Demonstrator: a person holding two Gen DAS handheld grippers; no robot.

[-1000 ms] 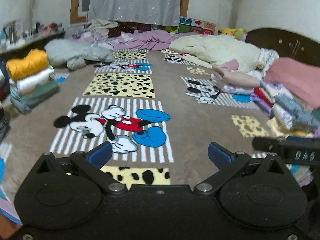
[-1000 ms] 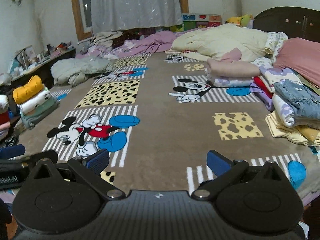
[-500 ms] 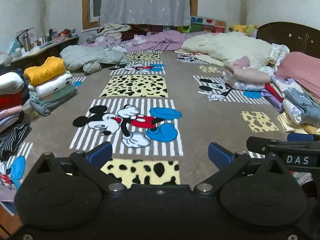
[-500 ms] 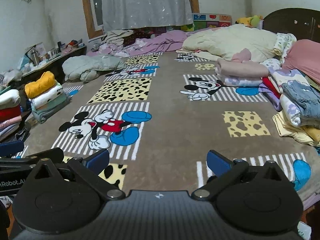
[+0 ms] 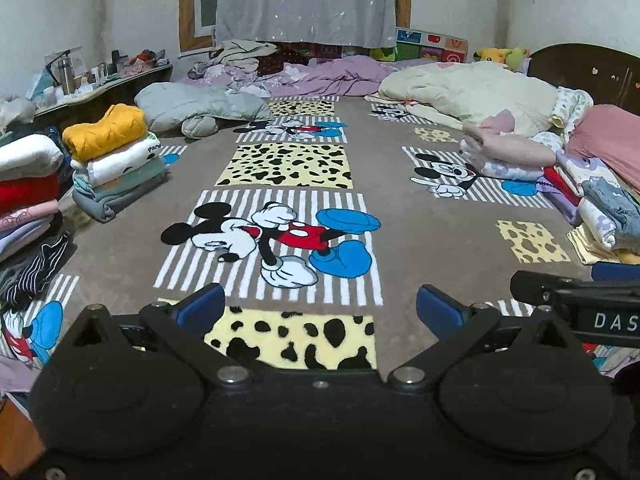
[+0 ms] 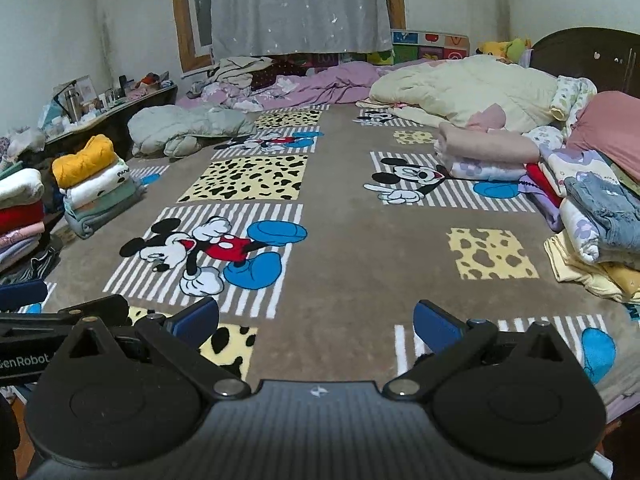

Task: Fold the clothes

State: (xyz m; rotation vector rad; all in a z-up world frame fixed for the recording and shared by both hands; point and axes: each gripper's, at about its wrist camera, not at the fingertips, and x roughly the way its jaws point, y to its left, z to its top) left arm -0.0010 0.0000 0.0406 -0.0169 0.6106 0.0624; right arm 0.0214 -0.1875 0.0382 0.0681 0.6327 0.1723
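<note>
Right wrist view shows both my tongs [image 6: 316, 320] wide and empty, and the soft, floppy jeans [image 6: 608, 204] at 2 o'clock look best pinched by the edge.

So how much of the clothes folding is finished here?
Done: a folded stack topped by a yellow sweater sits on the bed's left side, with another stack at the left edge. In hand: nothing; the left claw and right claw are both open and empty over the cartoon blanket. Left: the pile of clothes on the right looks only loosely stacked and probably still needs folding.
</note>
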